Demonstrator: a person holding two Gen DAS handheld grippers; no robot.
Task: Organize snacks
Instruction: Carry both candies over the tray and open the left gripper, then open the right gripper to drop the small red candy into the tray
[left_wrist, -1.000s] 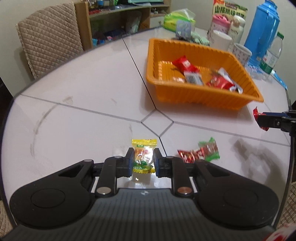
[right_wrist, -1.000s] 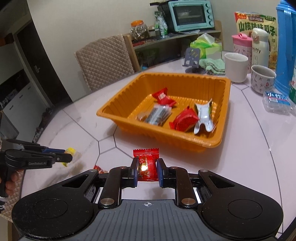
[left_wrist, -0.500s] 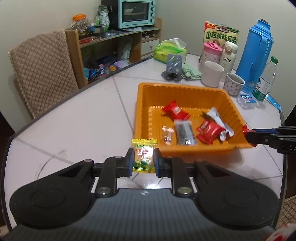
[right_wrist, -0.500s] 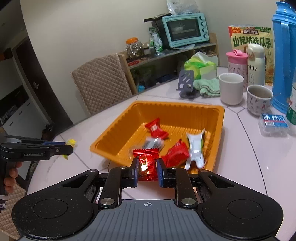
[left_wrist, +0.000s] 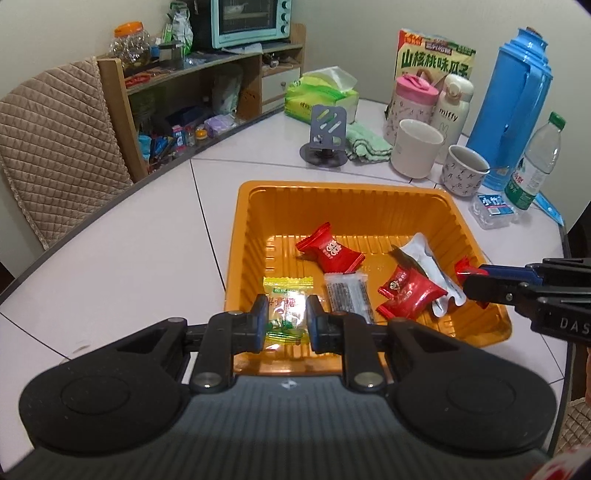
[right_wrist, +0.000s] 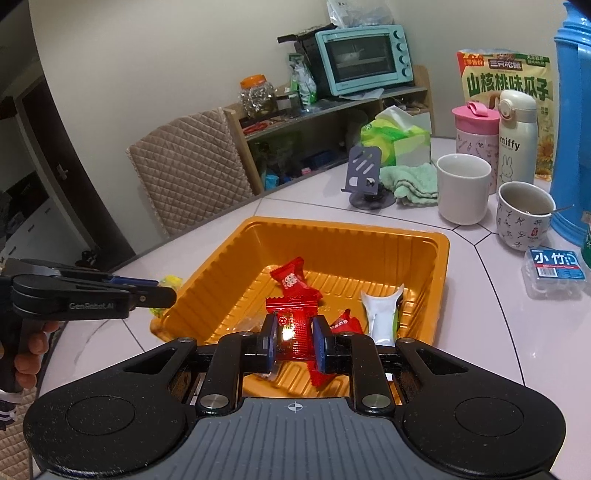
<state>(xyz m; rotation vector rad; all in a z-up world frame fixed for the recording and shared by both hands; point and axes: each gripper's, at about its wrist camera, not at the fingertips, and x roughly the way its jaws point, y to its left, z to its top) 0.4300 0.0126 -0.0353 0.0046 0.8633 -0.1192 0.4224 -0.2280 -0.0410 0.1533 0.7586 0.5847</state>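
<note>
In the left wrist view my left gripper (left_wrist: 287, 317) is shut on a yellow snack packet (left_wrist: 288, 295), hanging over the near left corner of the orange tray (left_wrist: 332, 195). The right gripper (left_wrist: 476, 284) comes in from the right with a red candy (left_wrist: 463, 267) at its tip. The right wrist view shows that gripper (right_wrist: 294, 332) shut on the red candy (right_wrist: 291, 306) above the tray's (right_wrist: 332, 225) near edge. The left gripper (right_wrist: 166, 293) sits at the tray's left corner. Two red packets (left_wrist: 330, 251), a dark one (left_wrist: 347, 295) and a white one (left_wrist: 428, 266) lie inside.
Behind the tray stand a phone stand (left_wrist: 325, 136), a green cloth (left_wrist: 365, 142), two cups (left_wrist: 415, 147), a blue thermos (left_wrist: 513, 107), a water bottle (left_wrist: 535, 162) and a small clear box (left_wrist: 493, 210). A quilted chair (left_wrist: 55, 147) and a shelf flank the table's left side.
Both grippers have carried their snacks from the bare table towards the tray and now hang over its near edge. Both grips are unchanged.
</note>
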